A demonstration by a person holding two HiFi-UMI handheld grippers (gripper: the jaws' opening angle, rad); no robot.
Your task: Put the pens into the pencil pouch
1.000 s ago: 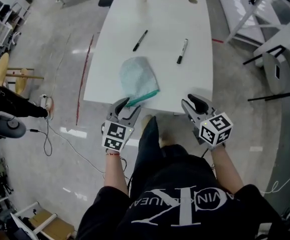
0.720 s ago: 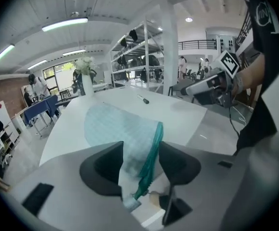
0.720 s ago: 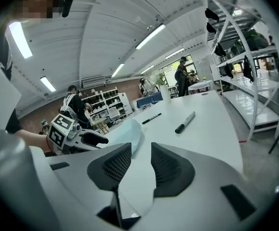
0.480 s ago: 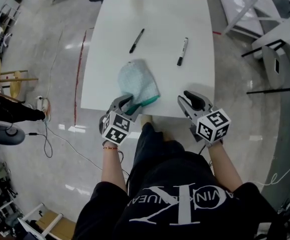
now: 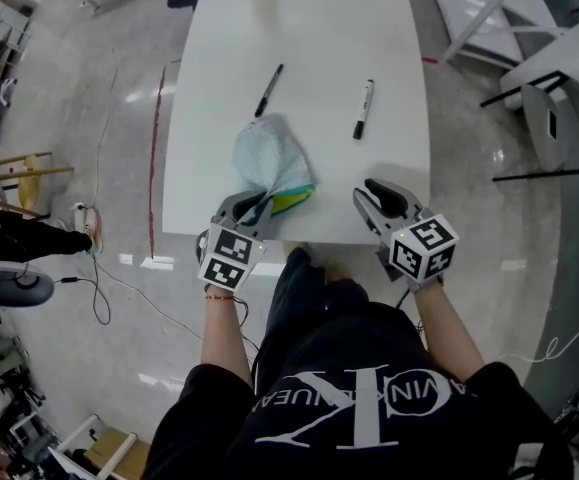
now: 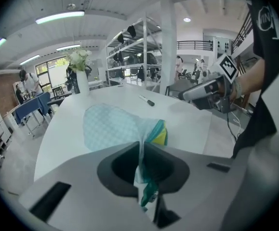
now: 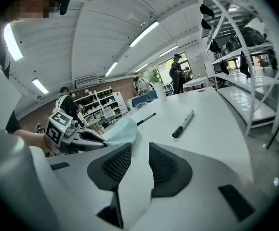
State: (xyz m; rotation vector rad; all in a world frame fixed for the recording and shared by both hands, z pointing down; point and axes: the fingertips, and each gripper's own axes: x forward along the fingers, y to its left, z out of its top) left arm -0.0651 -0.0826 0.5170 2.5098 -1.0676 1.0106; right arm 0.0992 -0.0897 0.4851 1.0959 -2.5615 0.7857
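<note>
The pencil pouch (image 5: 267, 156), a pale teal checked fabric one, lies on the near left part of the white tabletop (image 5: 319, 38). Its mouth faces the person, and a teal zip edge and yellow lining show there. The left gripper (image 5: 256, 206) comes in over the near edge of the tabletop and its jaws are closing on the pouch. In the left gripper view a fold of the pouch's rim runs up through the narrow slit between the two pads and is pinched there, while the rest of the pouch rests on the tabletop beyond. The right gripper (image 5: 377, 194) hovers over the near right edge of the tabletop, apart from the pouch. Its jaws stand apart with only bare tabletop seen between the ribbed pads, so it holds nothing. Two pens lie loose farther out. A slim black pen (image 5: 269, 90) lies just beyond the pouch's far end, near it but not touching. A marker (image 5: 364, 108) with a white barrel and black cap lies to the right of it, well apart from the pouch and ahead of the right gripper. Both point roughly away from the person. At the far end of the tabletop a white vase (image 6: 83, 82) with pale flowers stands upright.
</note>
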